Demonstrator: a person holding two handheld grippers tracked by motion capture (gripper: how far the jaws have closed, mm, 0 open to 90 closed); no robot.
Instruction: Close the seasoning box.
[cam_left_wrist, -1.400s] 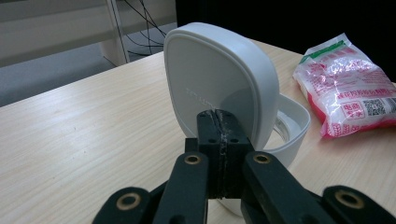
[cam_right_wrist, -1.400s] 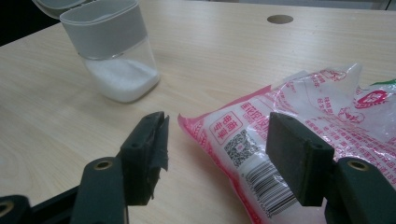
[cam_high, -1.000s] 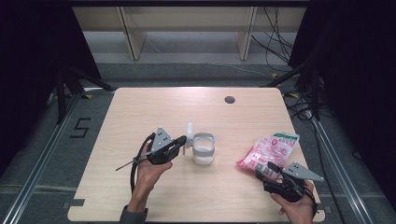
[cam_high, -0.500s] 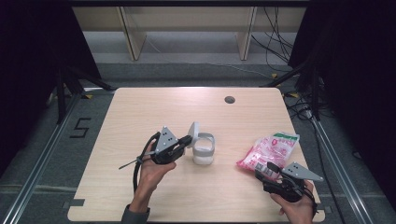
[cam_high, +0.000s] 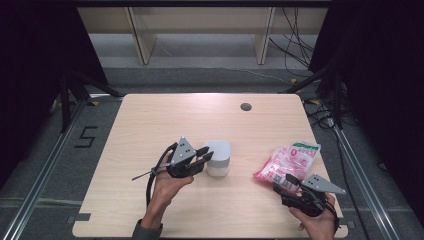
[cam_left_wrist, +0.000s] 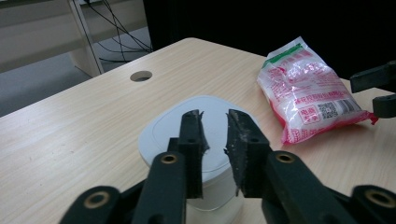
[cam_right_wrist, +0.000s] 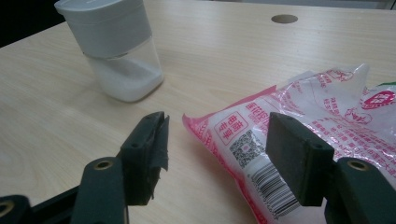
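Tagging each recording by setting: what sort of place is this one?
Most likely a lab or recording studio rather than a home. A bare light wooden table stands between black curtains, loose black cables run over the grey floor behind it, and a black "5" marking lies on the floor.

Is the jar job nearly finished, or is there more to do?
Nearly, it seems. Done: the jar has white powder inside and its lid is down. In hand: the left gripper sits over the lid, jaws just opening, nothing between them. Left: the bag lies unheld by the open right gripper.
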